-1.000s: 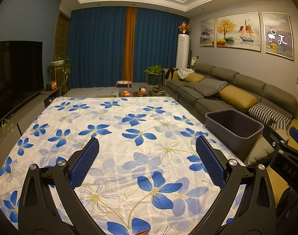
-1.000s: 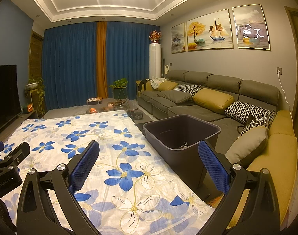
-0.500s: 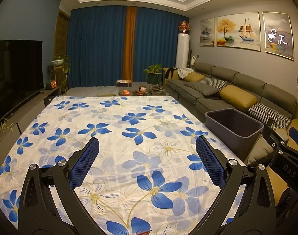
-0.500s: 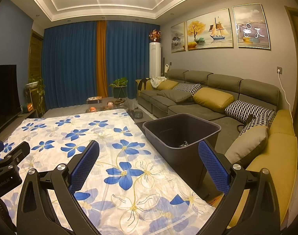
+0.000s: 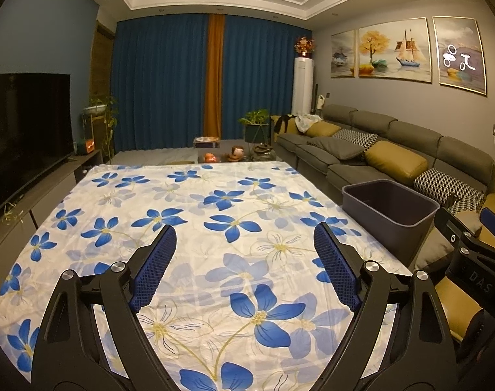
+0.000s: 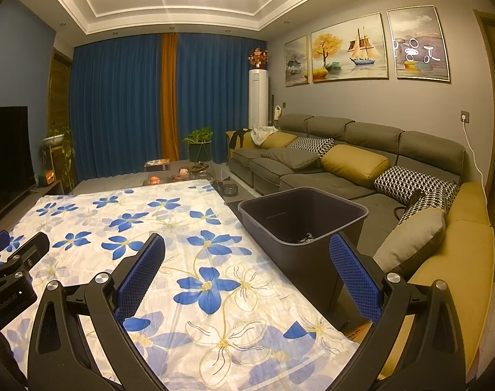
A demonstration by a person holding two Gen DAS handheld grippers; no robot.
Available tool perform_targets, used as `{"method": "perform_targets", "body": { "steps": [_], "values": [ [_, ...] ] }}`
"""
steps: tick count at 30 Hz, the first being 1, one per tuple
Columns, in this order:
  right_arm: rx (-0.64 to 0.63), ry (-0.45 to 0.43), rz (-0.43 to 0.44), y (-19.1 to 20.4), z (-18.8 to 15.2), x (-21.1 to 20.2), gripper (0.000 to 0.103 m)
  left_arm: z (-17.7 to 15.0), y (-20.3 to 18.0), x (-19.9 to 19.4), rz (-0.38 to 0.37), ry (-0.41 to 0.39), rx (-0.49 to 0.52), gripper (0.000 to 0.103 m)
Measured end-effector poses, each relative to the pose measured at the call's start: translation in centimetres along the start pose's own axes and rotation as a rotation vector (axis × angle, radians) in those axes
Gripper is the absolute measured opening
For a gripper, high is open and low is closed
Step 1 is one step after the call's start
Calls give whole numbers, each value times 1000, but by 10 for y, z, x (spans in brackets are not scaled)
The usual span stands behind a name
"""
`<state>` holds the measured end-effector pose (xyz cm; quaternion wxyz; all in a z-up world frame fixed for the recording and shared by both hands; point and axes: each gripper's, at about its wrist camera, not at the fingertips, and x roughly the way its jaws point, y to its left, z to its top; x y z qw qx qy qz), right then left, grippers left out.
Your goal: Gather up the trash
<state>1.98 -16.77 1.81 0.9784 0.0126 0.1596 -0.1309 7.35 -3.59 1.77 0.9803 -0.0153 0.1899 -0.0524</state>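
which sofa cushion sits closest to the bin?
The plain grey cushion at the sofa's near end, right beside the dark bin. The mustard and houndstooth cushions lie farther back.

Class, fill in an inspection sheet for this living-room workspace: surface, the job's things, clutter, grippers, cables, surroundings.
Surface: table under a flowered cloth; no trash seen on it.
Job's things: dark bin beside the table's right edge, a small scrap at its bottom.
Clutter: nothing seen on the cloth.
Grippers: left gripper jaws closing, nothing between them; right gripper jaws apart, empty.
Cables: white cable hanging from a wall socket behind the sofa.
Surroundings: grey sofa with cushions, blue curtains, television, wall paintings, potted plants.
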Motion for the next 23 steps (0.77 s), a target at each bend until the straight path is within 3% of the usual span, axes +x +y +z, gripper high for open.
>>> {"method": "perform_targets", "body": {
  "steps": [23],
  "values": [
    [3, 1, 0, -1, -4, -1, 98, 2, -1, -2, -1, 0, 2, 93]
  ]
}}
